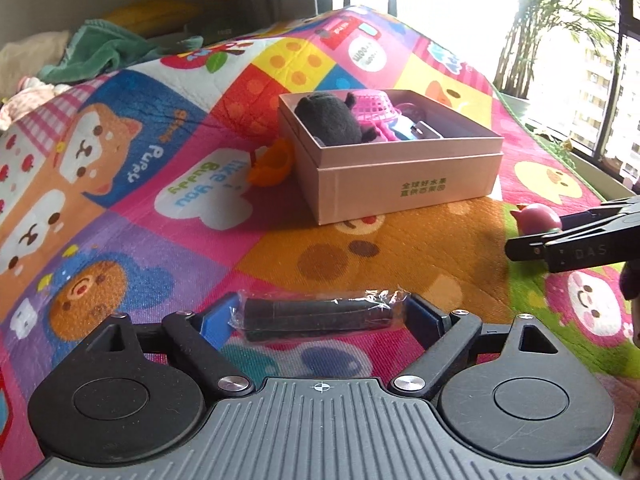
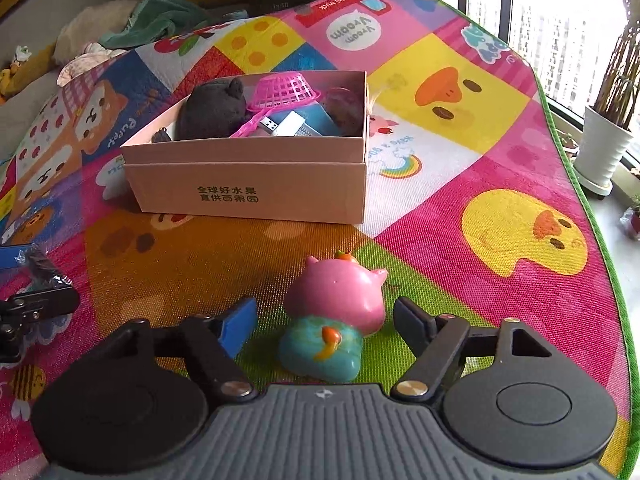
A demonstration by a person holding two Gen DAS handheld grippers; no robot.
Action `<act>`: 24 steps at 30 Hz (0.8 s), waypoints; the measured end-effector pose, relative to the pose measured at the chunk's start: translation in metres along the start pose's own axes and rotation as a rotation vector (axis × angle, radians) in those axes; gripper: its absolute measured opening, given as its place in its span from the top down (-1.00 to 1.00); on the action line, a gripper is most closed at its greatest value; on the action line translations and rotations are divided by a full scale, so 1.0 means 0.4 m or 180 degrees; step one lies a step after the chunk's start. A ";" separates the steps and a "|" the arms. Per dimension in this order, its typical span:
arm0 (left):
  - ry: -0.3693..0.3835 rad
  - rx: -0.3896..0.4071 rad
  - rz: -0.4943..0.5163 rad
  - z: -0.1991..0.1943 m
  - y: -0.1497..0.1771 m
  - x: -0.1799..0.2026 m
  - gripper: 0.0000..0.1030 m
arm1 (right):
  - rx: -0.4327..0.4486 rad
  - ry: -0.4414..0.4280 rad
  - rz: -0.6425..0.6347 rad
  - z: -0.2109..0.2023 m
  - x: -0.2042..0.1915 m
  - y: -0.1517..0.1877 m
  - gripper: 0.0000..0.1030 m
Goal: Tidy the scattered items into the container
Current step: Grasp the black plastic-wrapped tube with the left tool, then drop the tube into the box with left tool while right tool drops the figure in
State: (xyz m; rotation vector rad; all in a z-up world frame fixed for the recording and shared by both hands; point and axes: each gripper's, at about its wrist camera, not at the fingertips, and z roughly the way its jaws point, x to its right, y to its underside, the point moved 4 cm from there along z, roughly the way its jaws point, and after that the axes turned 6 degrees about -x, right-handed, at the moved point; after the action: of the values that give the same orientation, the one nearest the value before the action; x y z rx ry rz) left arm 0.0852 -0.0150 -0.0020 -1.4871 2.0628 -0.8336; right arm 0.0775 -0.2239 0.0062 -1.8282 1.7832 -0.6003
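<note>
A pale cardboard box (image 1: 400,184) (image 2: 248,196) stands on the play mat and holds a black plush (image 2: 212,110), a pink basket (image 2: 284,90) and small blue items. In the left wrist view my left gripper (image 1: 322,316) is shut on a black roll in clear plastic wrap (image 1: 316,320), with a blue pad at each end. The right wrist view shows my right gripper (image 2: 326,316) open around a pink pig toy (image 2: 340,296) lying on the mat, with a gap on both sides. The same pig (image 1: 538,218) shows at the right edge of the left view, between the right gripper's black fingers (image 1: 532,246).
An orange toy (image 1: 272,164) lies against the box's left side. A green towel (image 1: 100,52) and clothes sit at the mat's far left. Past the mat's green right edge (image 2: 592,208) stands a white plant pot (image 2: 604,152) by the window.
</note>
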 end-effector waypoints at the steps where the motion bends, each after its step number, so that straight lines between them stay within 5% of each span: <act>1: 0.0026 0.0007 0.0017 -0.005 0.001 0.006 -0.78 | -0.0021 0.0010 -0.0035 -0.001 -0.004 -0.003 -0.13; 3: 0.0087 0.0017 0.0060 -0.017 0.003 0.021 -0.78 | -0.0110 -0.0004 -0.0063 -0.007 -0.008 -0.009 0.06; 11: 0.0260 0.0140 0.0369 -0.086 0.010 0.082 -0.78 | -0.0333 -0.0281 -0.0120 -0.113 -0.025 -0.006 0.07; 24: 0.0237 0.0801 0.0644 -0.057 -0.276 0.095 -0.78 | 0.0762 -0.0523 -0.0229 -0.342 -0.024 -0.297 0.07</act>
State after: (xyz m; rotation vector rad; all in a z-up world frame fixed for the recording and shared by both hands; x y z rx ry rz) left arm 0.1321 -0.0720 0.0912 -1.1097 2.0322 -1.0356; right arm 0.0820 -0.2211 0.1876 -1.7295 1.4766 -0.6413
